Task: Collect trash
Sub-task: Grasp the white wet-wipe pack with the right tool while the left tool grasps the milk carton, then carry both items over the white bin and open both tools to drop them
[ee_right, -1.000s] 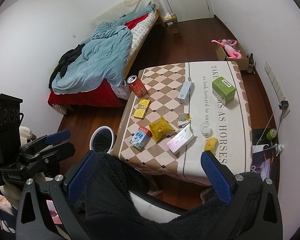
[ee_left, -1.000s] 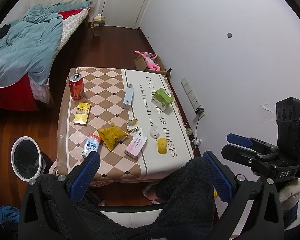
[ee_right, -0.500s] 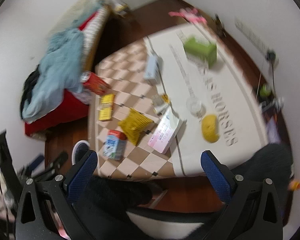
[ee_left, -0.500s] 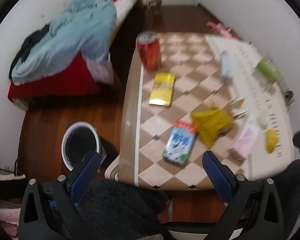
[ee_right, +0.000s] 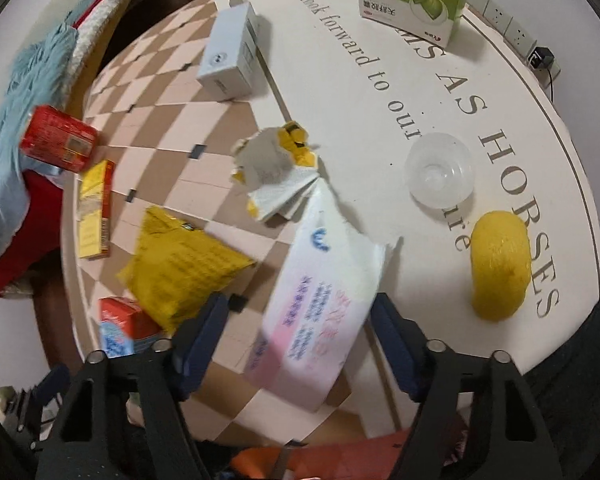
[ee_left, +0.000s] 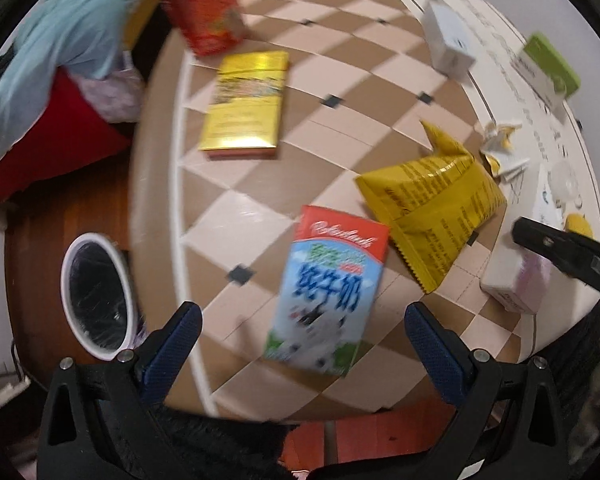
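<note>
Both my hands have dropped close over the desk (ee_left: pixel 260 216), fingers apart around the blue-and-red milk carton (ee_left: pixel 328 288) and pink-and-white tissue pack (ee_right: pixel 320 304); rushing could knock them away.

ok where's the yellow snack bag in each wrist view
Left wrist: the yellow snack bag lies right of centre on the checked tablecloth, just up and right of the milk carton.
Right wrist: the same bag sits lower left, just beyond the left fingertip of the right gripper.
Shared landmark: the red can, near the table's far-left edge in both.
</note>
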{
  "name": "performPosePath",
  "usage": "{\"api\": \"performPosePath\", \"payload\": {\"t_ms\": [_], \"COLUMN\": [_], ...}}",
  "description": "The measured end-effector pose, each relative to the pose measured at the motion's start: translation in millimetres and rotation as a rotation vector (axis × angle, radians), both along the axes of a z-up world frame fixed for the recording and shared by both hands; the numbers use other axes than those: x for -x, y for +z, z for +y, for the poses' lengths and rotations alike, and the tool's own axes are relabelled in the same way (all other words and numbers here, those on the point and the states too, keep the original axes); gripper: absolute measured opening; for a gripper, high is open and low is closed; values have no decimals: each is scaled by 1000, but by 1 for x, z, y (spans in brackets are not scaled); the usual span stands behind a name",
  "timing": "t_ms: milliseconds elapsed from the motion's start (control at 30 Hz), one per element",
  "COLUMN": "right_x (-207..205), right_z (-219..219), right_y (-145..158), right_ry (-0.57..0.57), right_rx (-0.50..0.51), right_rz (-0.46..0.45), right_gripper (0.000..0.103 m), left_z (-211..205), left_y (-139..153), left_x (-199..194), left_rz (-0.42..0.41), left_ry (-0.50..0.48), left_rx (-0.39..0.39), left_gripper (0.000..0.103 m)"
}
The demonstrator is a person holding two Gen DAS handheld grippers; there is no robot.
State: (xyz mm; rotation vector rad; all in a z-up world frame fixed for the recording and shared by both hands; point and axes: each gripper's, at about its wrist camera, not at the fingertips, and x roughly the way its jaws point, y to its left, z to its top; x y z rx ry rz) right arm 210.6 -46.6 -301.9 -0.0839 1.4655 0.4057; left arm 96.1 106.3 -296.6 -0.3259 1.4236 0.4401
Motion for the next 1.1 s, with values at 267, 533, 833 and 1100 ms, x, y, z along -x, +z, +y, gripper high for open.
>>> {"api": "performPosePath", "payload": {"t_ms": [267,533,833,1100], "right_x": [8,18,36,40], "right_z": [-27,-38,-30,-42], "right_y": [-4,-9,-5,-15], "right_ry": [165,128,258,158], "right_rx": [70,78,125,141], "right_rz": [40,51,40,50], "right_gripper": [57,59,65,70], "left_z": [-5,-30,-28,-21], "left_y": [-18,-18,-24,-22], "left_x": [-14,25,22,26], "left_rz": [19,28,9,-10], "left_ry": [-11,84,108,117], "left_rx": [16,32,29,38], "left_gripper": [51,50,51,50]}}
